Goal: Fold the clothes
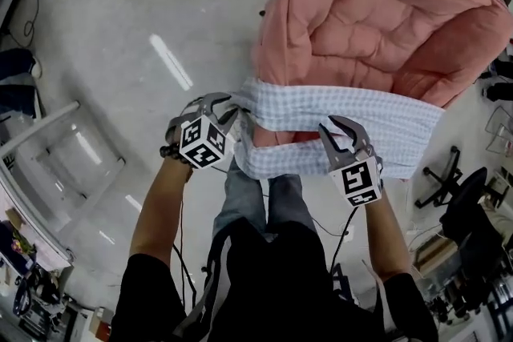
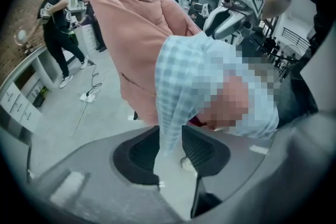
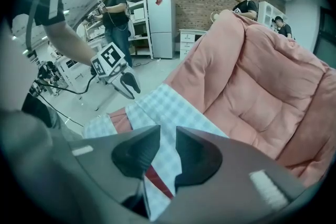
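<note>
Left gripper (image 1: 227, 110) and right gripper (image 1: 341, 130) each clamp, jaws narrow, on the blue-and-white checked cloth (image 1: 353, 110), stretching it taut above the grey concrete floor (image 1: 120, 12), apparently to square the pink quilted garment (image 1: 377, 12) for folding.

Checked shirt (image 1: 345, 112) — thin, matt woven cloth; pink quilt (image 1: 385, 12) — puffy stitched fabric; floor (image 1: 120, 28) smooth, glossy.

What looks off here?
The checked garment is bunched into a band between the left gripper and right gripper, at the near edge of the pink quilt, not spread flat. Nothing looks torn or spilled.
</note>
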